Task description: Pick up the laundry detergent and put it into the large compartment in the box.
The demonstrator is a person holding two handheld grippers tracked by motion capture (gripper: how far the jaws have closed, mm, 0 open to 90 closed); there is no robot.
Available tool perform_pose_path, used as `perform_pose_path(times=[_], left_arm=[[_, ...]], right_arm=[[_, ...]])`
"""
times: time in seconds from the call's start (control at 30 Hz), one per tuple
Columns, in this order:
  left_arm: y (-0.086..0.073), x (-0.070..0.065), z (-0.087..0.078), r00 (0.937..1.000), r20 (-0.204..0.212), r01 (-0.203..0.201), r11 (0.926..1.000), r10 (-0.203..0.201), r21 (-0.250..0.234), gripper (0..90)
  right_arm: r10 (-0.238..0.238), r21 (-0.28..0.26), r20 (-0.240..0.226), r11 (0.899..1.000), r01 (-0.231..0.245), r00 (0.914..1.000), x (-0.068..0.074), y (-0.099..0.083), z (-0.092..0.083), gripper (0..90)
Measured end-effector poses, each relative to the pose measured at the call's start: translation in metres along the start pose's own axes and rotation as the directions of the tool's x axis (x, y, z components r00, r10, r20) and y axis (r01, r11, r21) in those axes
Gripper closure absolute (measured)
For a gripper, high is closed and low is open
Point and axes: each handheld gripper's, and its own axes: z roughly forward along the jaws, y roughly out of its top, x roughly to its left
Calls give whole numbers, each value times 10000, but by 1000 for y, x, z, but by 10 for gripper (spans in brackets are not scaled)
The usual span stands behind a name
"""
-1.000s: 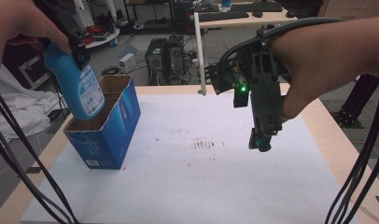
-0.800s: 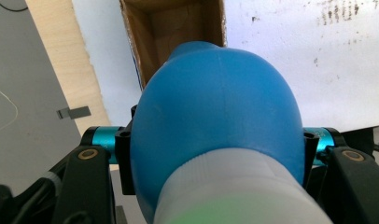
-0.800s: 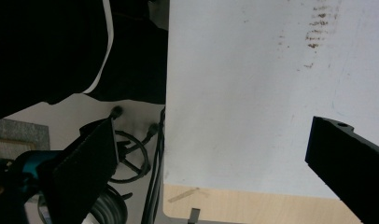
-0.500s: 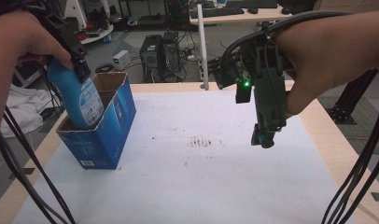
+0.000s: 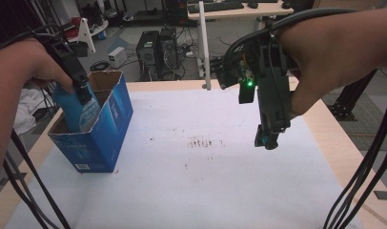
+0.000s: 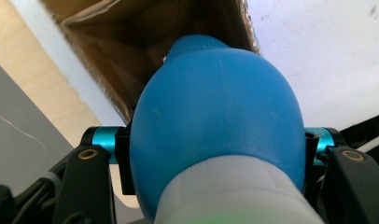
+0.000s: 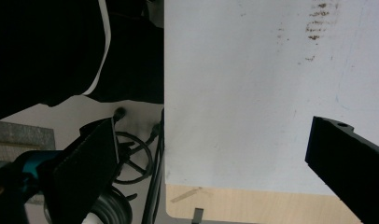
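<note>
Your blue bottle (image 5: 76,107) sits partly down in the open blue box (image 5: 102,138) at the counter's (image 5: 320,124) left edge; its bottom is hidden. Your left gripper (image 5: 81,90) jaws squeeze the bottle, seen close in the left gripper view. Your right gripper (image 5: 270,138) hangs over bare white sheet (image 5: 191,181), jaws wide apart, empty.

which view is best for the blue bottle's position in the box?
High view: the blue bottle stands partly inside the open blue box. Left gripper view shows its shoulder and white cap close up, clamped in the left tool. Right gripper view looks at the white mat.
</note>
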Motion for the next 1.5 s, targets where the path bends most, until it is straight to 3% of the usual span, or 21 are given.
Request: perform_pose_path(times=[0.13,0.3,0.53,0.73,0.87,0.93,1.03,1.1,1.13,1.37,1.5], left_arm=[[3,1,14,9969,-5,-781,9968,781,146,387],[6,3,28,9902,54,-1397,9901,1397,163,387],[8,5,42,9733,-98,-2292,9733,2293,89,386],[8,4,52,9481,-52,-3177,9480,3179,209,385],[7,3,59,9228,107,-3852,9219,3851,427,384],[7,3,63,9173,164,-3981,9157,3978,552,383],[6,4,71,9140,34,-4048,9116,4056,721,375],[5,6,70,9131,66,-4075,9124,4076,388,375],[5,6,70,9087,52,-4172,9077,4174,447,374],[3,6,71,9067,36,-4214,9058,4217,448,371],[3,6,69,9087,25,-4172,9079,4174,414,351]], right_arm=[[60,31,-56,10000,-60,10000,-2,0,1,14],[84,62,-80,9999,-84,9999,-5,2,2,14],[87,71,-146,9999,-86,9999,-9,4,5,14],[14,48,-193,10000,-13,9998,-12,6,8,14],[27,69,-245,10000,-26,9997,-13,7,9,14],[6,82,-255,10000,-4,9997,-14,8,10,14],[-11,77,-273,10000,13,9996,-14,9,10,14],[3,59,-277,10000,-2,9996,-15,10,10,14],[-34,66,-277,10000,36,9996,-15,10,10,14],[-56,94,-267,9999,58,9996,-15,12,9,14],[-61,130,-272,9999,65,9996,-14,13,9,14]])
